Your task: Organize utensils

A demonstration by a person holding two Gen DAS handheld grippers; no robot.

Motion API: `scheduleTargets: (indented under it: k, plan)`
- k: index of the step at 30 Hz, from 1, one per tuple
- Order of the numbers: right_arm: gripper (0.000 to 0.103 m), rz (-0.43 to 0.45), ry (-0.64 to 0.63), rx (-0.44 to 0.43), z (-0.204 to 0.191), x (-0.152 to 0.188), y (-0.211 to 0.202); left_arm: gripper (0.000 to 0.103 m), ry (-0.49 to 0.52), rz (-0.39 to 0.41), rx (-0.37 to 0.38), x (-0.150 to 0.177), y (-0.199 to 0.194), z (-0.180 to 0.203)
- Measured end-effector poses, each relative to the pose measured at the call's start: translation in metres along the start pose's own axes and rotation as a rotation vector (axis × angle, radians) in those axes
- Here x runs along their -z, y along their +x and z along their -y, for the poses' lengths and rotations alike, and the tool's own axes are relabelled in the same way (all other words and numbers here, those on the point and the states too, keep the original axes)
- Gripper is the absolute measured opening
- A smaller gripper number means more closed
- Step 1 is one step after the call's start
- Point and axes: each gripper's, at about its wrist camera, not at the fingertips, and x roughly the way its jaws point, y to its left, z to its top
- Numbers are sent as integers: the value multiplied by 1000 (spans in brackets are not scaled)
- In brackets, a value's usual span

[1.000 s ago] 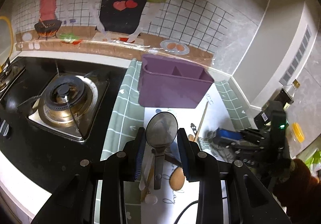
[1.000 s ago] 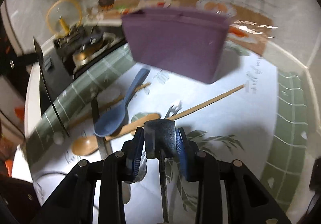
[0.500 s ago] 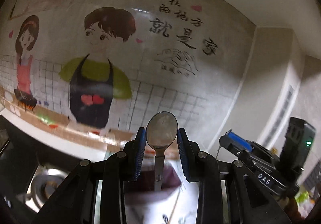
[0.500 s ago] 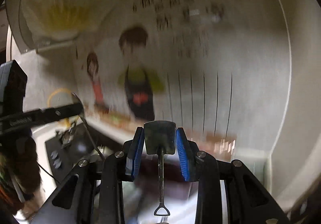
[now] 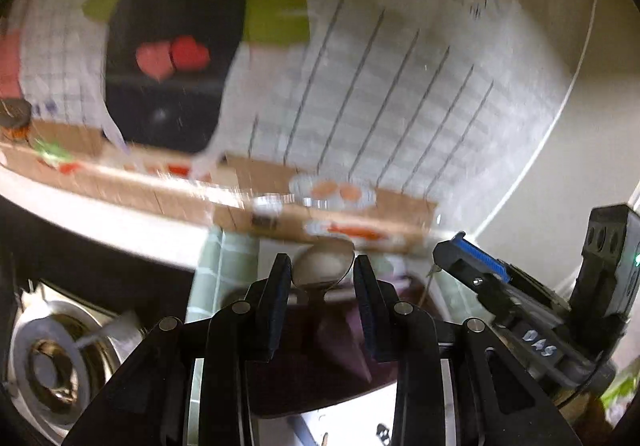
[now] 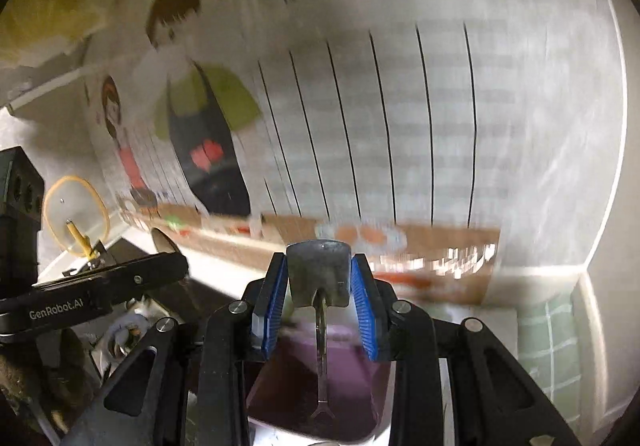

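My left gripper [image 5: 322,261] hovers over the purple caddy [image 5: 340,358]. A round metal spoon [image 5: 322,270] sits between its fingers, sunk low and tipped, with a thin gap at the left pad as the jaws are opening. My right gripper [image 6: 319,266] also hangs above the caddy [image 6: 288,398]. Its blue pads touch both sides of a shovel-shaped metal spoon [image 6: 319,278] while the jaws are opening, and the handle points down into the caddy. Each gripper shows in the other's view: the right gripper [image 5: 472,262] and the left gripper [image 6: 160,266].
A gas burner [image 5: 52,366] lies at lower left on the black hob. The green-checked mat [image 5: 224,266] runs under the caddy to the cartoon-stickered wall close behind. A yellow-rimmed glass lid [image 6: 76,214] stands at far left. A wall corner closes the right side.
Both grippers rose from the mat with their utensils and now hang over the purple caddy. The round spoon has slipped lower and tilted between the left fingers.
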Motion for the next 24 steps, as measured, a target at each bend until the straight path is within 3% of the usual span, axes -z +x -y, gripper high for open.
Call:
scheduleTargets:
  k: [5, 10, 14, 20, 24]
  plan:
    - [32, -83, 49, -24, 7, 13, -8, 43, -18, -53, -3, 8, 5, 1]
    - [33, -83, -15, -30, -7, 12, -57, 46, -5, 49, -36, 8, -55, 5]
    - [33, -189, -87, -79, -23, 30, -85, 49, 38, 68, -81, 26, -93, 5]
    - [33, -363, -298, -70, -56, 108, -102, 50, 50, -23, -138, 96, -122, -2]
    - [33, -457, -325, -66, -64, 153, -99, 50, 14, -88, -188, 148, -134, -10]
